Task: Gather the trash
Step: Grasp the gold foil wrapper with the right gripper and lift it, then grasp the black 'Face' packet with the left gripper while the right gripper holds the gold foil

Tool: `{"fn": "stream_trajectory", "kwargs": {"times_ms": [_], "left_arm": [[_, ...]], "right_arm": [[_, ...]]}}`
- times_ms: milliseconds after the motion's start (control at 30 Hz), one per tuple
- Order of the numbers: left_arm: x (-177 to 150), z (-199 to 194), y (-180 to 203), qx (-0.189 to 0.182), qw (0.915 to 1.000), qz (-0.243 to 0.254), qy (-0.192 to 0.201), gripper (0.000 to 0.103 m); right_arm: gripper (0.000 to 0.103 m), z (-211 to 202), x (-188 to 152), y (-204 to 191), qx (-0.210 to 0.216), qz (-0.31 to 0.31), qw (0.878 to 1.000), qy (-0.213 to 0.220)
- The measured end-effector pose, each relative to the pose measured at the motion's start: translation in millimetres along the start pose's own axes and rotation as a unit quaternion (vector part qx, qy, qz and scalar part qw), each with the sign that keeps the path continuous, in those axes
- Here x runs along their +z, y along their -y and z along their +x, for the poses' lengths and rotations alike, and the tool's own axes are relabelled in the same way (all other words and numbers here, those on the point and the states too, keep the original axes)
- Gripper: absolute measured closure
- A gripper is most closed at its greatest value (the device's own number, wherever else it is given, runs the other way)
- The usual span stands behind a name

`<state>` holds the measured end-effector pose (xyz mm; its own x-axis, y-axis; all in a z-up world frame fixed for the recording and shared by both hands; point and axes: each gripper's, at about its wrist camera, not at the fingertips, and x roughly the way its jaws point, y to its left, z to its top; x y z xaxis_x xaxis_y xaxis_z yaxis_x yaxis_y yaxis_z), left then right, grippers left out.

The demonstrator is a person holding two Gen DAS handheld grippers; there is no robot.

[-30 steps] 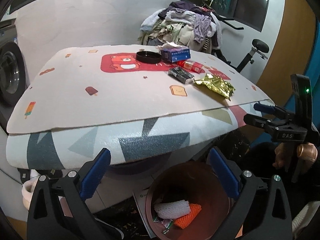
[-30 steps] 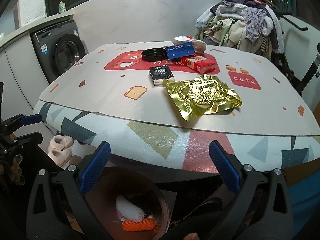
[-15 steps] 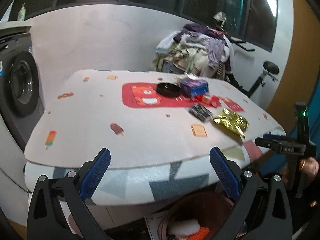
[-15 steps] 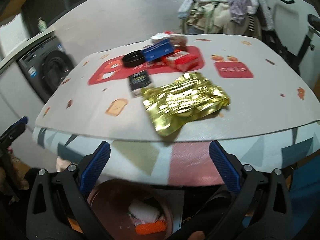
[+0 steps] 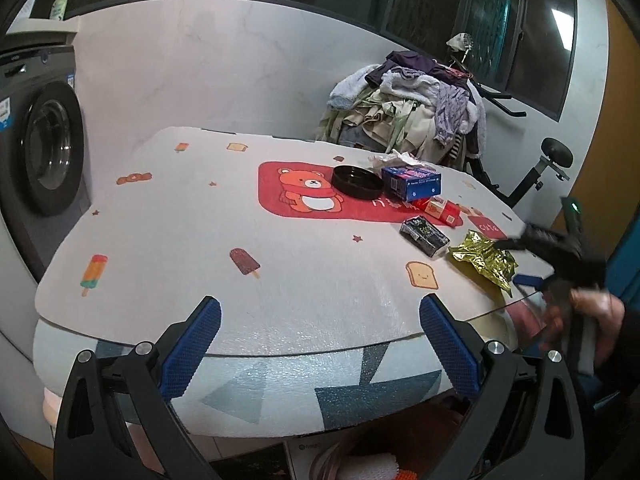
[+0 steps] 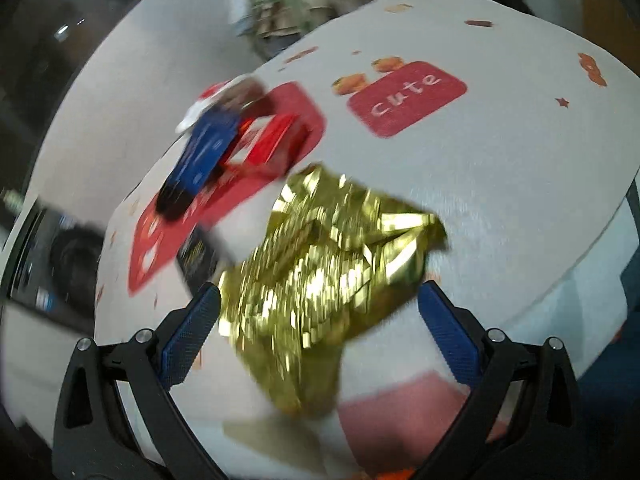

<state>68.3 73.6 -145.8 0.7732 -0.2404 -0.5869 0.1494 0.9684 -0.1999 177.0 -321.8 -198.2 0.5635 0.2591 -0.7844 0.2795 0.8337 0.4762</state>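
A crumpled gold foil wrapper (image 6: 332,276) lies near the table's right front edge, also in the left wrist view (image 5: 486,262). My right gripper (image 6: 320,332) is open with the wrapper between its blue fingers; it also shows in the left wrist view (image 5: 520,260). On the table are a black packet (image 5: 425,237), a red box (image 5: 438,207), a blue box (image 5: 412,183), a black round lid (image 5: 357,182) and white crumpled paper (image 5: 394,159). My left gripper (image 5: 320,350) is open and empty at the table's front edge. The right wrist view is blurred.
A bin rim (image 5: 332,464) with white trash shows under the table's front. A washing machine (image 5: 44,148) stands to the left. A clothes pile (image 5: 412,108) and an exercise bike (image 5: 540,168) are behind the table.
My right gripper has moved forward and tilted, reaching around the gold wrapper. My left gripper has risen, so the table top fills its view and the bin has dropped to the bottom edge.
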Motion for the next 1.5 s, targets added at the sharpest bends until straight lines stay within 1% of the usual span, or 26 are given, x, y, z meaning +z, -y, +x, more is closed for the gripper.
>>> {"fn": "stream_trajectory", "kwargs": {"times_ms": [100,200,300,333,433,500,567,633,667,700,767,800,933,1033,1133,1267,1367,1433,1500], "left_arm": [[-2,2,1,-0.005,1.0,0.002,0.005,0.006],[-5,5,2,-0.008,0.9999,0.006,0.01,0.006],[-8,11,3,-0.011,0.9999,0.008,0.003,0.006],[-9,12,4,-0.012,0.9999,0.008,0.001,0.006],[-12,17,3,-0.015,0.9999,0.005,-0.004,0.006],[-12,21,3,-0.018,0.9998,0.002,-0.01,0.006],[-12,23,4,-0.025,0.9995,-0.001,-0.018,0.006],[-10,25,6,-0.032,0.9992,-0.003,-0.024,0.006],[-8,27,8,-0.034,0.999,-0.002,-0.029,0.006],[-7,30,9,-0.037,0.9988,-0.002,-0.033,0.006],[-1,35,14,-0.043,0.9982,-0.003,-0.042,0.006],[3,39,17,-0.047,0.9978,-0.007,-0.047,0.006],[23,58,28,-0.069,0.9945,-0.039,-0.068,0.006],[40,82,42,-0.084,0.9901,-0.057,-0.097,0.006],[56,113,60,-0.097,0.9843,-0.074,-0.127,0.006],[68,153,88,-0.093,0.9801,-0.077,-0.158,0.006],[74,185,115,-0.077,0.9787,-0.067,-0.178,0.007],[77,200,128,-0.061,0.979,-0.059,-0.185,0.017],[78,214,138,-0.043,0.9785,-0.055,-0.194,0.019]], "right_arm": [[0.006,13,15,-14,-0.028,-0.007,1.0,0.006],[0.006,30,23,-28,-0.097,-0.039,0.994,0.005],[0.005,42,26,-36,-0.144,-0.079,0.986,0.009],[0.005,45,26,-38,-0.154,-0.092,0.984,0.012],[0.005,50,28,-38,-0.163,-0.111,0.98,0.014],[0.005,51,29,-38,-0.16,-0.126,0.979,0.012],[0.008,46,29,-35,-0.137,-0.133,0.982,0.01],[0.021,39,30,-31,-0.114,-0.142,0.983,0.016],[0.024,34,27,-30,-0.108,-0.145,0.983,0.019],[0.035,26,26,-28,-0.095,-0.151,0.984,0.027],[0.036,17,24,-28,-0.085,-0.161,0.983,0.039],[0.036,10,22,-26,-0.07,-0.167,0.982,0.047],[0.037,-14,17,-24,-0.039,-0.181,0.98,0.078],[0.037,-32,18,-24,-0.025,-0.189,0.976,0.103],[0.037,-45,19,-23,-0.021,-0.197,0.973,0.123],[0.037,-58,21,-15,-0.023,-0.201,0.969,0.144],[0.037,-60,23,-5,-0.027,-0.198,0.968,0.149],[0.037,-62,25,4,-0.028,-0.192,0.969,0.151],[0.037,-64,26,13,-0.028,-0.183,0.971,0.151]]}}
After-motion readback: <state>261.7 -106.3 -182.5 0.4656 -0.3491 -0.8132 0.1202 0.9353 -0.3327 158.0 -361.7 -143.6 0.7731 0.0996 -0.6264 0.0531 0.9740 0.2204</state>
